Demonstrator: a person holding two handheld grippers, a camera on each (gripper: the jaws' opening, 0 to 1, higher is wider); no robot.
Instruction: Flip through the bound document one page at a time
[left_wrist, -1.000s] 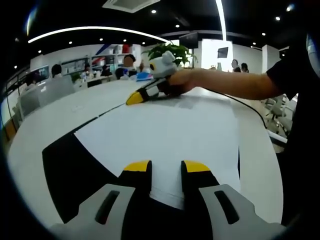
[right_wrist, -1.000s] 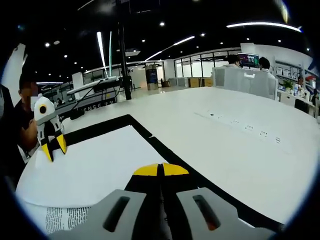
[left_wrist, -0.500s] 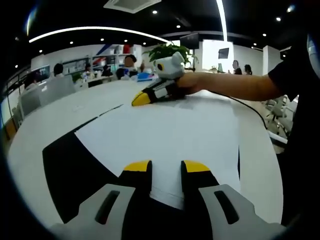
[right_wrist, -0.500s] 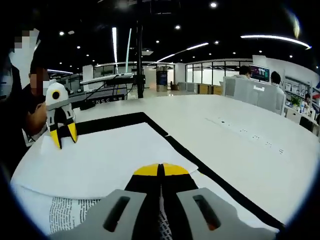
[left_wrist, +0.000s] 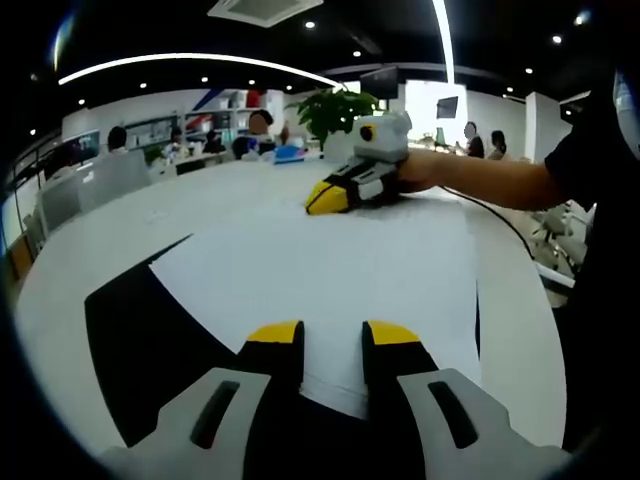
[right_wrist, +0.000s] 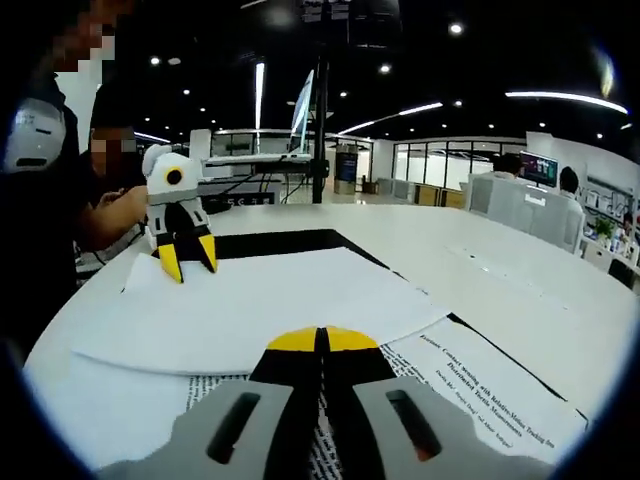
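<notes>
The bound document (left_wrist: 330, 265) lies on a black mat (left_wrist: 140, 340), with a blank white sheet facing up. My left gripper (left_wrist: 333, 338) rests open at its near edge, its jaws apart over the paper. At the far edge a hand holds my right gripper (left_wrist: 325, 198), its yellow tips together. In the right gripper view that gripper (right_wrist: 320, 340) is shut on the lifted page (right_wrist: 270, 300), which curves up and away. Beneath it a printed page (right_wrist: 490, 385) shows. The left gripper (right_wrist: 190, 262) stands across the sheet, tips down on the paper.
A large white table (left_wrist: 110, 230) carries the mat. The person's arm (left_wrist: 490, 175) and dark clothes fill the right side, with a thin cable (left_wrist: 505, 220) beside the document. A potted plant (left_wrist: 335, 105) and seated people are at the back.
My right gripper has lifted the page and carried it over, uncovering printed text underneath. In the left gripper view it has slid to the right. The left gripper has stayed put.
</notes>
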